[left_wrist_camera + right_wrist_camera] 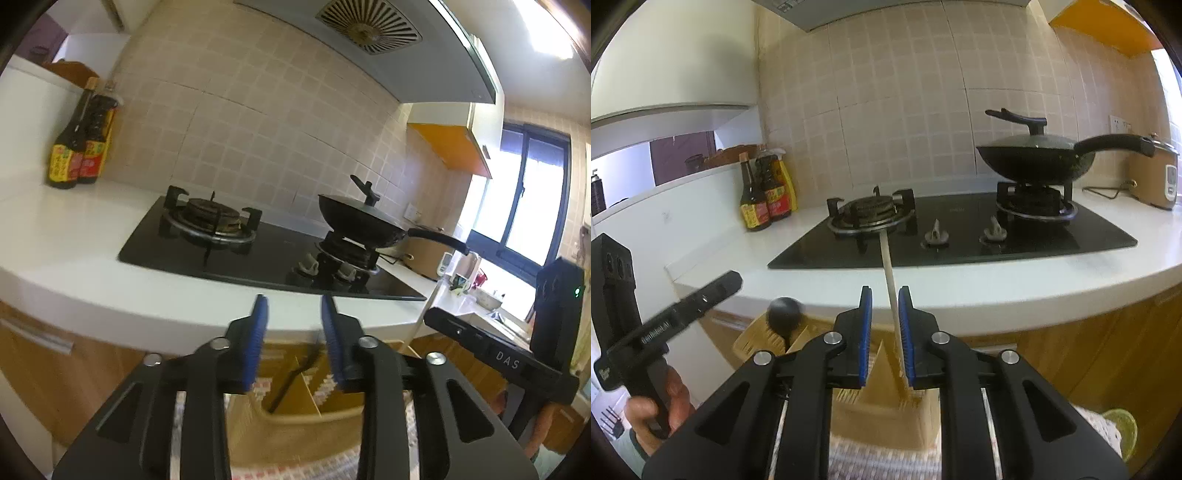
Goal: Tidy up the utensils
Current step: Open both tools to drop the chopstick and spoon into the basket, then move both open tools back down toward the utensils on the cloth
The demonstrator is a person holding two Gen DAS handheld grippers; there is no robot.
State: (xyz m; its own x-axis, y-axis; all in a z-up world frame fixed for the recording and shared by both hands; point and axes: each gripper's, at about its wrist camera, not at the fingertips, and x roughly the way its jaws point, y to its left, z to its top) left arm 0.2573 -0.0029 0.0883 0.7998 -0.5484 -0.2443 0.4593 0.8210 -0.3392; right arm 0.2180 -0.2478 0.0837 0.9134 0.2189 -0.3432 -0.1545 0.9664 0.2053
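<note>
A tan utensil holder with dividers [886,410] stands below the counter edge; it also shows in the left wrist view [295,417]. A white chopstick-like stick [891,280] stands in it, leaning against the right pad of my right gripper [885,295], whose jaws are apart. A black ladle [785,314] stands in the holder's left part. In the left wrist view a dark utensil [295,376] lies slanted in the holder. My left gripper [294,301] is open and empty above it.
White counter [997,291] with a black gas hob [960,236]. A lidded black wok [1034,158] sits on the right burner. Sauce bottles [764,199] stand at the back left. A rice cooker [1156,181] stands at the right. Wooden cabinet fronts [1108,362] are below.
</note>
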